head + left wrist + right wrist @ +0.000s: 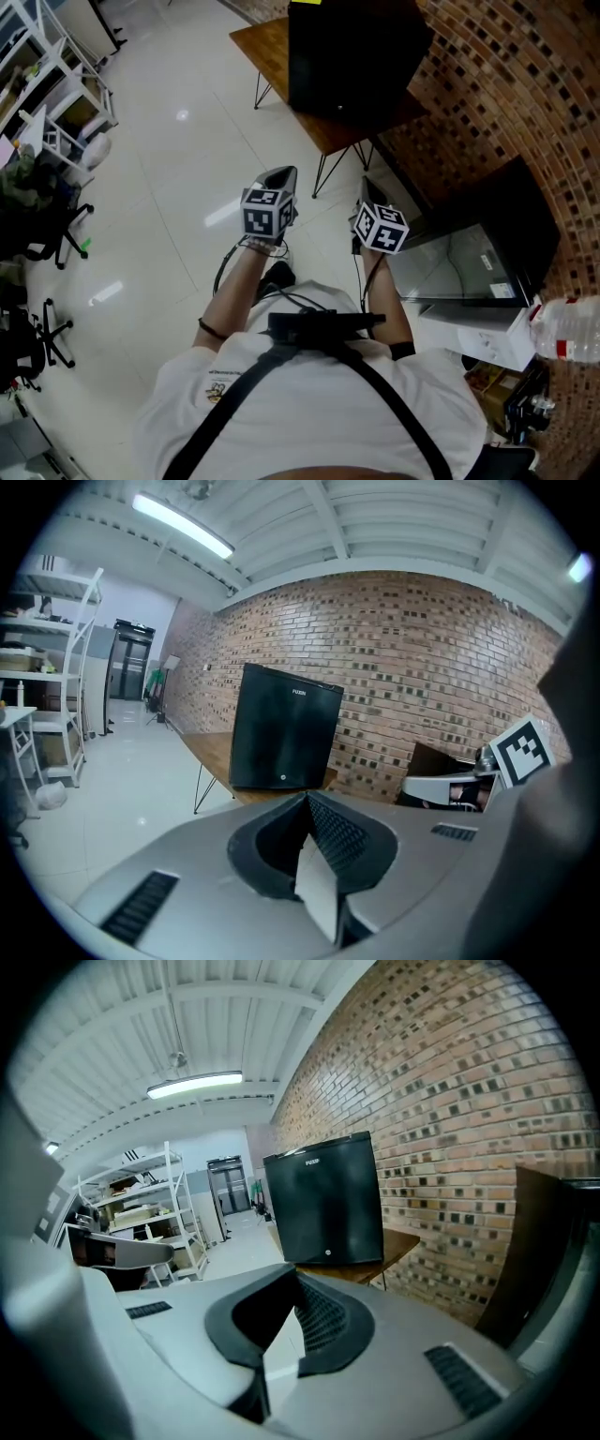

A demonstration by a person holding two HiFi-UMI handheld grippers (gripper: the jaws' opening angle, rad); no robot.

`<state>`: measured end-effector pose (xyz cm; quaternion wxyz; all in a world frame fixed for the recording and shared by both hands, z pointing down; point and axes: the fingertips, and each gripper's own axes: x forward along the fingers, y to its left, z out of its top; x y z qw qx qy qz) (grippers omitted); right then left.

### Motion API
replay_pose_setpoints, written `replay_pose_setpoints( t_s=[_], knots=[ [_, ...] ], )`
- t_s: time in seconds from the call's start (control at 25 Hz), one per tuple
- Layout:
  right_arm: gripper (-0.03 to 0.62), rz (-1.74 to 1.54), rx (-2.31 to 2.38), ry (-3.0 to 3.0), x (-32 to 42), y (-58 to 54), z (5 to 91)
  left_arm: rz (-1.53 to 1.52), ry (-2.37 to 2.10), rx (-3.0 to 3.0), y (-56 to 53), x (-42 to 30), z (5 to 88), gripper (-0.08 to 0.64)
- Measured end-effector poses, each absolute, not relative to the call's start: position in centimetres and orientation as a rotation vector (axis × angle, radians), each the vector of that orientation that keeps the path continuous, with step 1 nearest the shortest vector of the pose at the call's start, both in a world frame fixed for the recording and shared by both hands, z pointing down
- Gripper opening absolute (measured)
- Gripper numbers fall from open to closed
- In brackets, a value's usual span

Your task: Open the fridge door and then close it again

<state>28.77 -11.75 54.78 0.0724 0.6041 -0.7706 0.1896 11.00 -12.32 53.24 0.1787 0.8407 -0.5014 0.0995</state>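
Ahead of you, on the brown wooden table with thin black metal legs (267, 42), stands the small black box-shaped fridge (352, 56), door shut, near the patterned brick wall (506, 84). Your left gripper (284, 175) and right gripper (369, 190) hang side by side, well short of it, each with its jaws pressed together and nothing between them. The step in hand looks like the approach: bring one gripper to the door's free edge and part its jaws before you arrive, since closed tips would likely slide on that smooth front. No handle shows, so look for a lip along a side or top edge, catch it, and follow the hinge's arc rather than pulling straight, or the fridge may shift on the table. What the fridge holds is hidden. At your right, a clear plastic bottle with a red label (565, 328) shows; whether it holds liquid you cannot tell. The white metal shelf racks (61, 103) at far left carry oddments too small to name.
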Motion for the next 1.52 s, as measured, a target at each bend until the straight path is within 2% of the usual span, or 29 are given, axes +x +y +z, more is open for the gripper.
replay_pose_setpoints(
  t_s=[1.2, 1.52],
  knots=[
    [0.006, 0.586, 1.772, -2.330, 28.9, -13.5, 54.8, 0.277, -1.466, 2.371, -14.7, 10.9, 52.3, 0.000],
    [0.006, 0.575, 1.717, -2.320, 26.0, -15.4, 57.0, 0.265, -1.520, 2.425, -20.3, 6.6, 49.6, 0.000]
  ],
)
